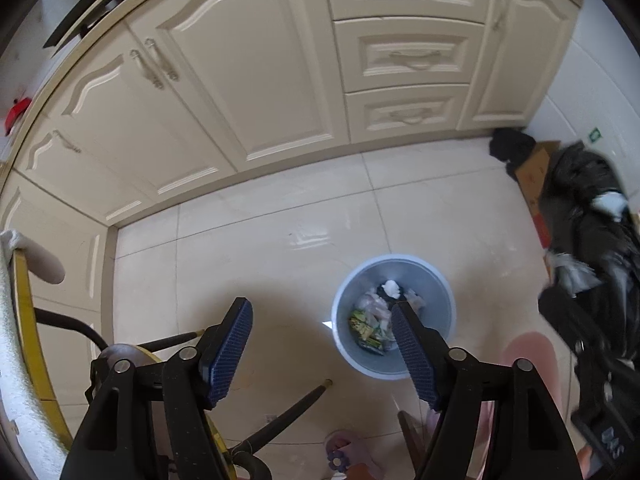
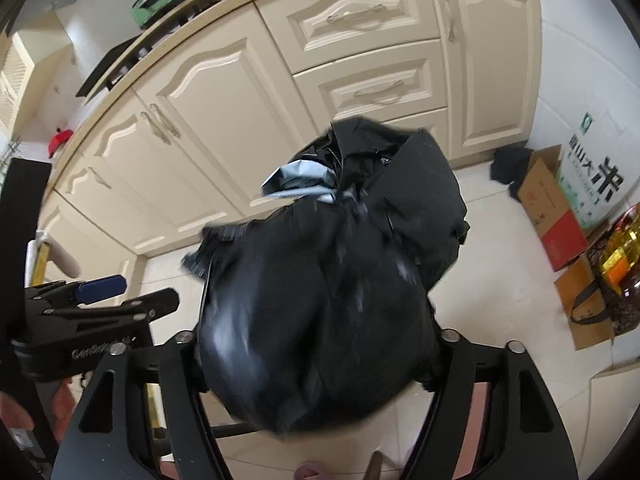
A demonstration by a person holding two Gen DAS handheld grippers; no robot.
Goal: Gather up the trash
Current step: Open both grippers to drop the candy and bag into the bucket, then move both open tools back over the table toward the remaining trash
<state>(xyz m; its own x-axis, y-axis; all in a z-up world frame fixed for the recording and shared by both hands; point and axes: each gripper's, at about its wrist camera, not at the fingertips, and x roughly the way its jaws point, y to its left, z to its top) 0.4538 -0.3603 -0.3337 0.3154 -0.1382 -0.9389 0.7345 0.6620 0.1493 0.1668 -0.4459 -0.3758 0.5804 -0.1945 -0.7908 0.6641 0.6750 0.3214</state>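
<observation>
A round blue-grey trash bin (image 1: 394,316) stands on the tiled floor, with wrappers and a white paper wad inside. My left gripper (image 1: 322,306) hangs open and empty above the floor; its right finger overlaps the bin's rim in the left wrist view. It also shows at the left edge of the right wrist view as the left gripper (image 2: 146,290). A full black trash bag (image 2: 328,280), blurred, bulges between the jaws of my right gripper (image 2: 320,300) and hides its fingers. The same trash bag (image 1: 580,240) hangs right of the bin.
Cream cabinets (image 1: 256,80) run along the back. A cardboard box (image 2: 548,200), a rice sack (image 2: 592,168) and an oil bottle (image 2: 620,256) stand at the right wall. A dark chair leg (image 1: 288,416) and a foot in a pink slipper (image 1: 348,452) lie below the left gripper.
</observation>
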